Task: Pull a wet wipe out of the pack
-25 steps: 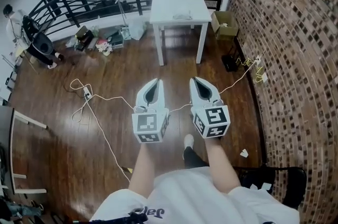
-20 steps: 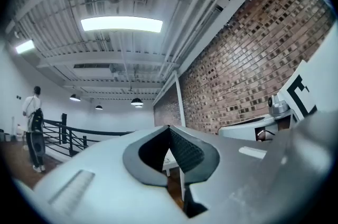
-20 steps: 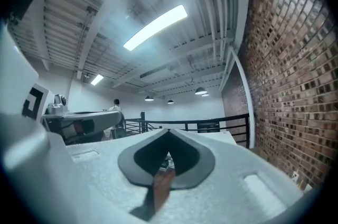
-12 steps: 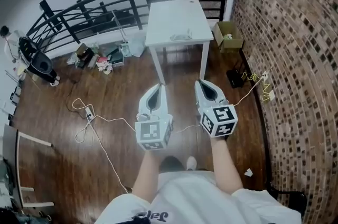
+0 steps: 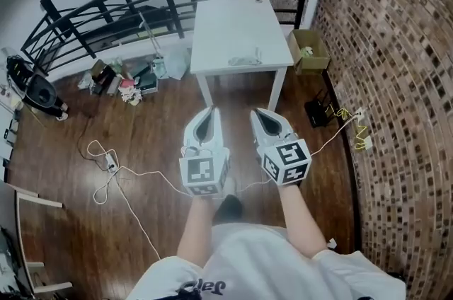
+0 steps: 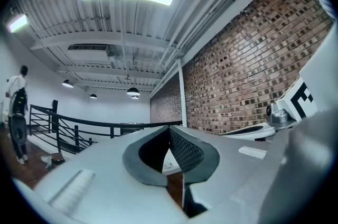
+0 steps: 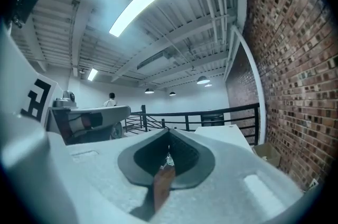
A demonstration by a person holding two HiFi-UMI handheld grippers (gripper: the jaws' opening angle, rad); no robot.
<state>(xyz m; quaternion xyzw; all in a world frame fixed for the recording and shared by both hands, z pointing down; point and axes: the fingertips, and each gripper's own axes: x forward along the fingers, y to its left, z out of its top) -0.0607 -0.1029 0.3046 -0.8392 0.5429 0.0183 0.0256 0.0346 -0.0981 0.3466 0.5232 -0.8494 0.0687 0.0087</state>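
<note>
**Closed, empty grippers and a loose pack well out of reach**

Both tools are empty. The left gripper (image 5: 209,110) and the right gripper (image 5: 257,112) sit side by side at the centre of the head view. Each gripper's own view shows its jaws pressed together with nothing between them.

The wet wipe pack (image 5: 245,59) lies on the white table (image 5: 212,26) in the upper middle of the frame, well apart from both grippers. It sits toward the table's near edge, right of centre. It looks like a small, pale, flat, soft packet. It is too small here to tell whether its flap is open or a wipe sticks out.

Several things could go wrong from here:
- A white cable (image 5: 134,171) snakes across the wooden floor at lower left and runs close to the person's feet, so a careless step could snag it.
- The pack looks light and nothing holds it down. A pull with one gripper alone would likely lift it or drag it off the near edge.
- If the jaws pinch too deep, several wipes may come out together.
- If the jaws close on the wrapper instead of the wipe, it could tear.
</note>
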